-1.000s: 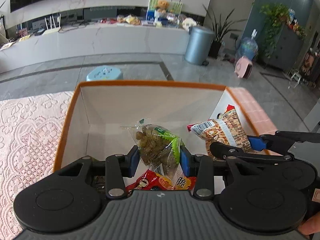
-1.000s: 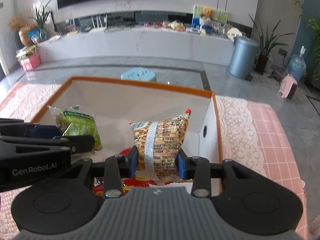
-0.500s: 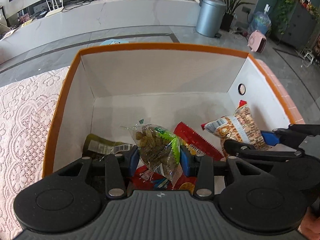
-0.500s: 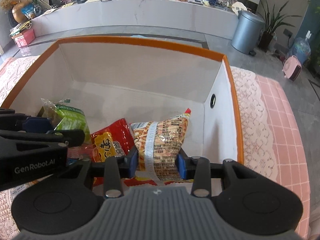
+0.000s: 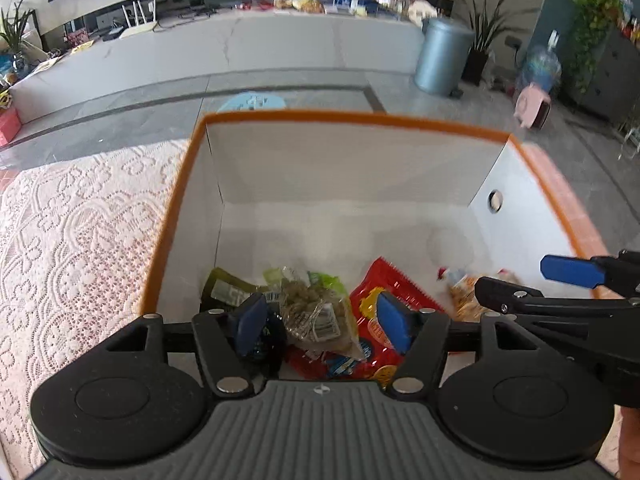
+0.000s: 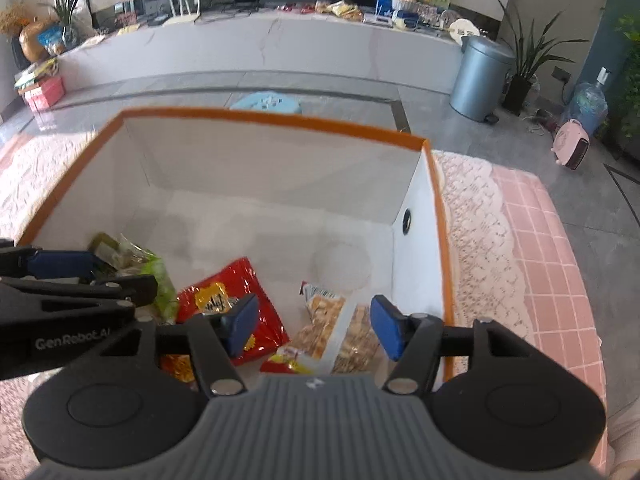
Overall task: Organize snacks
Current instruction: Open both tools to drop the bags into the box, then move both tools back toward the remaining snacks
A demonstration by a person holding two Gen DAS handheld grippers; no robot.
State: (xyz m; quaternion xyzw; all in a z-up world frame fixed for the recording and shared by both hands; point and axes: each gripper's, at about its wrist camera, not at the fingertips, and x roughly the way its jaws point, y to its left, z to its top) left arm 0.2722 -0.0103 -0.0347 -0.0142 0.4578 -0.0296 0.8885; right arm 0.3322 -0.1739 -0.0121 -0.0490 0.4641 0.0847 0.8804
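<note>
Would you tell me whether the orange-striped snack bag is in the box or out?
In: the bag lies on the box floor, beside its side wall.

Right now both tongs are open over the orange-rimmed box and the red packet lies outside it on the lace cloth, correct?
Not quite. The red packet lies inside the box, on its floor, as the right wrist view shows. Both tongs, left and right, are opening over the box, nothing gripped.

Left hand-held gripper (image 5: 322, 326) and right hand-held gripper (image 6: 314, 328) point steeply down, jaws opening, nothing pinched
</note>
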